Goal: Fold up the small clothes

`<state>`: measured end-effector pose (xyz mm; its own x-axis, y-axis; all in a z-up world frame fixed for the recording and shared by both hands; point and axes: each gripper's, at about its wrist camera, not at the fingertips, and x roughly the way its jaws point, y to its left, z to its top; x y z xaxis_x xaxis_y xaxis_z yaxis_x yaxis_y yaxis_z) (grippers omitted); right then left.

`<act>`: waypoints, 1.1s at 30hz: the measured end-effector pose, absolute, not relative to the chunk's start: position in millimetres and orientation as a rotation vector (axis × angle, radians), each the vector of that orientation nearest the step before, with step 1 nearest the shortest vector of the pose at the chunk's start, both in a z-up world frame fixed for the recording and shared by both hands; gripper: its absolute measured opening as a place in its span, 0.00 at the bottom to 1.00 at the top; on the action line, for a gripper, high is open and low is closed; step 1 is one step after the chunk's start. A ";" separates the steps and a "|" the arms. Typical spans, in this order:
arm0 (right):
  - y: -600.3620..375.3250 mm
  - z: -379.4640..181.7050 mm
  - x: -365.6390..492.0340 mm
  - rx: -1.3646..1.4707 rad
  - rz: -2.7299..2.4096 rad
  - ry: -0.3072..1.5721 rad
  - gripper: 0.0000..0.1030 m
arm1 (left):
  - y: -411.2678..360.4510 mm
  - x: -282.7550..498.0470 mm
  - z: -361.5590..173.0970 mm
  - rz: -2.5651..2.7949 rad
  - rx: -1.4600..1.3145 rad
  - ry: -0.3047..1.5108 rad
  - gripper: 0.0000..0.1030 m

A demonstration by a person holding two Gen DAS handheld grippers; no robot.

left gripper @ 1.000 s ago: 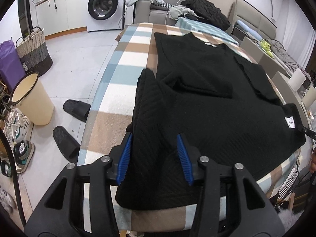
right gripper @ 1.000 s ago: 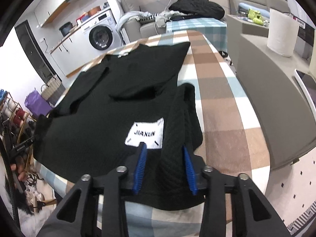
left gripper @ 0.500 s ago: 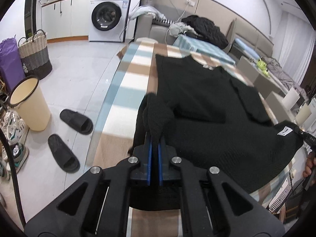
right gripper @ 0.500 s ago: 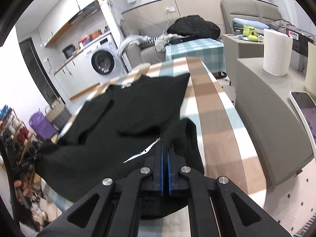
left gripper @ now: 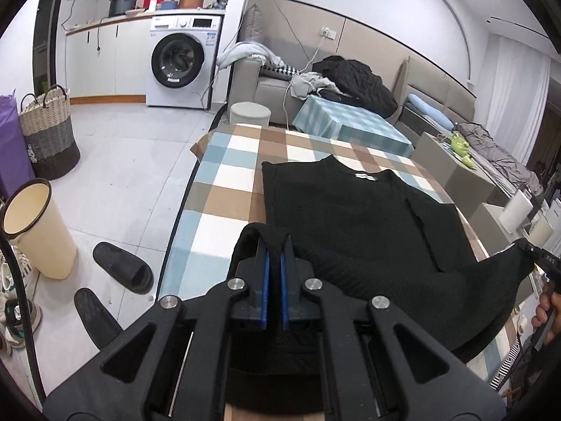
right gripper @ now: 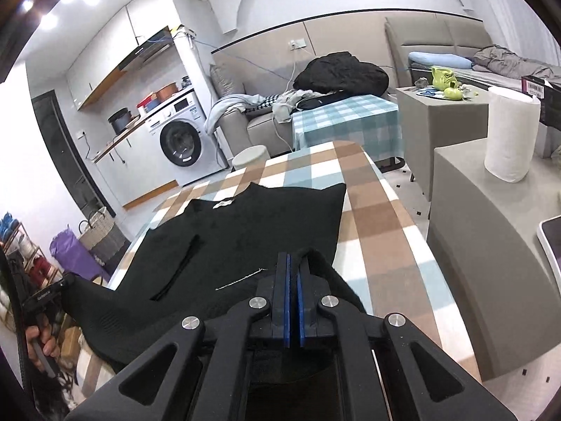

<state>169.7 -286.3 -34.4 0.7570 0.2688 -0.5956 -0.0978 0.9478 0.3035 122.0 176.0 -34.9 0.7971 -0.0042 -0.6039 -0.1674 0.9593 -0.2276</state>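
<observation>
A black knit sweater lies on the checked table, collar at the far end, both sleeves folded in over the body. My left gripper is shut on the sweater's near left hem corner and holds it lifted off the table. My right gripper is shut on the near right hem corner of the sweater, also lifted. The hem hangs stretched between the two grippers. The right gripper also shows at the right edge of the left wrist view.
A cream bin and black slippers are on the floor left of the table. A grey cabinet with a paper towel roll stands to the table's right. A sofa and a small checked table are behind.
Both grippers closed on the near hem corners of the sweater and lifted them up off the table. The white label patch has turned out of sight.
</observation>
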 end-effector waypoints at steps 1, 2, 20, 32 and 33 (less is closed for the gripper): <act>-287.4 -38.0 174.8 0.262 0.189 0.693 0.03 | 179.5 131.2 -38.9 0.094 -0.280 0.656 0.02; -288.4 -43.4 180.5 0.261 0.181 0.706 0.03 | 182.7 140.2 -45.3 0.101 -0.285 0.676 0.03; -321.9 -85.9 131.1 0.491 0.115 0.876 0.42 | 186.3 119.8 -101.8 0.171 -0.346 0.797 0.43; -313.1 -101.4 127.9 0.596 0.141 0.891 0.42 | 179.2 94.1 -113.2 0.152 -0.365 0.850 0.43; -317.0 -101.2 129.4 0.604 0.135 0.890 0.42 | 179.4 92.5 -113.8 0.146 -0.372 0.856 0.43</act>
